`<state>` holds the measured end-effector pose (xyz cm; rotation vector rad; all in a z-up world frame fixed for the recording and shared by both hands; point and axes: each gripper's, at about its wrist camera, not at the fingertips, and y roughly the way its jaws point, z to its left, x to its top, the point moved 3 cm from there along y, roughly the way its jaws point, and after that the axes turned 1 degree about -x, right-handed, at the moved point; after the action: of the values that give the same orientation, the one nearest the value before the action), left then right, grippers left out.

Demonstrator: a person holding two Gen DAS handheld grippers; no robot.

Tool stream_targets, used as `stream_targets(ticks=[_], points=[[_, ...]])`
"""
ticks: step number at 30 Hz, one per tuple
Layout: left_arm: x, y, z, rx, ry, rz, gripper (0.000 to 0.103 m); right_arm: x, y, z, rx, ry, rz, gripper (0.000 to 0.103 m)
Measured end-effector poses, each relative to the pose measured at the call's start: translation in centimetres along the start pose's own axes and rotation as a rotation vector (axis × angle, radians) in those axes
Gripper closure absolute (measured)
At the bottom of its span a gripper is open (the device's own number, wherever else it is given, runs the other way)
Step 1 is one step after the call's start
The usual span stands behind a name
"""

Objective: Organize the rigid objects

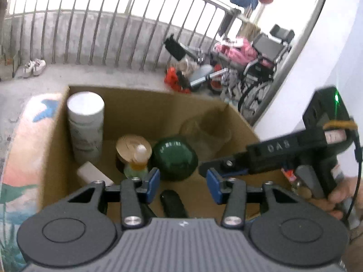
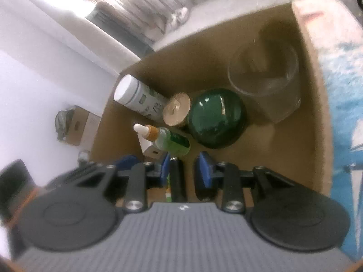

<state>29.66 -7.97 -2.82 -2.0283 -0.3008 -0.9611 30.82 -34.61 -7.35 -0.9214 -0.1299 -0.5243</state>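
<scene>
we judge the sorting nearly done: the cardboard box [image 2: 317, 104] already holds a white canister [image 2: 138, 97], green bowl [image 2: 215, 117] and dropper bottle [image 2: 168, 138], while our left gripper [image 1: 183, 184] and right gripper [image 2: 182, 170] hover parted and empty above a black object [image 2: 178, 176] lying inside.

A metal railing [image 1: 109, 29] of thin upright bars curves across the top of the left wrist frame, with a low grey concrete wall behind its lower part and bright daylight washing out the view beyond. The grey concrete floor [image 1: 90, 77] runs below it. A pair of pale sneakers [image 1: 34, 67] sits at the left by the bars. At upper right a folded wheelchair [image 1: 263, 68] stands amid clutter, beside a plain white wall [image 1: 317, 63]
</scene>
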Motion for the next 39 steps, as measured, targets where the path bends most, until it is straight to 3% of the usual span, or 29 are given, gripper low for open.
stream_targets(ticks=[7, 15, 18, 20, 24, 26, 30, 31, 35, 39], points=[[1.1, -3.7, -0.2, 0.013, 0.001, -0.110, 0.047, 0.1, -4.2, 1.4, 0.014, -0.035, -0.117, 0.074], [1.1, -7.2, -0.1, 0.022, -0.021, -0.165, 0.039, -2.1, -11.2, 3.9, 0.003, -0.099, -0.290, 0.071], [0.6, -8.7, -0.2, 0.030, -0.027, -0.178, 0.027, -4.1, -14.1, 4.9, -0.009, -0.116, -0.356, 0.065], [0.3, -9.7, 0.0, 0.039, -0.034, -0.178, 0.015, -5.8, -15.9, 5.6, -0.030, -0.135, -0.411, 0.053], [-0.9, -11.4, -0.2, 0.059, -0.041, -0.150, 0.003, -9.9, -19.0, 6.7, -0.124, -0.158, -0.521, 0.034], [-1.7, -12.3, -0.4, 0.079, -0.022, -0.141, 0.000, -12.0, -20.4, 6.9, -0.181, -0.164, -0.570, 0.015], [-3.2, -13.6, -1.1, 0.123, -0.010, -0.101, 0.000, -15.4, -22.7, 7.6, -0.301, -0.176, -0.630, 0.007], [-3.6, -13.8, -1.2, 0.133, -0.017, -0.093, 0.000, -15.9, -23.2, 7.9, -0.338, -0.183, -0.642, 0.001], [-4.3, -14.7, -2.0, 0.225, -0.002, -0.099, 0.000, -16.9, -24.9, 10.0, -0.465, -0.225, -0.712, 0.001], [-4.5, -14.8, -2.7, 0.371, 0.062, -0.102, 0.000, -17.8, -25.4, 12.8, -0.518, -0.301, -0.797, 0.001]])
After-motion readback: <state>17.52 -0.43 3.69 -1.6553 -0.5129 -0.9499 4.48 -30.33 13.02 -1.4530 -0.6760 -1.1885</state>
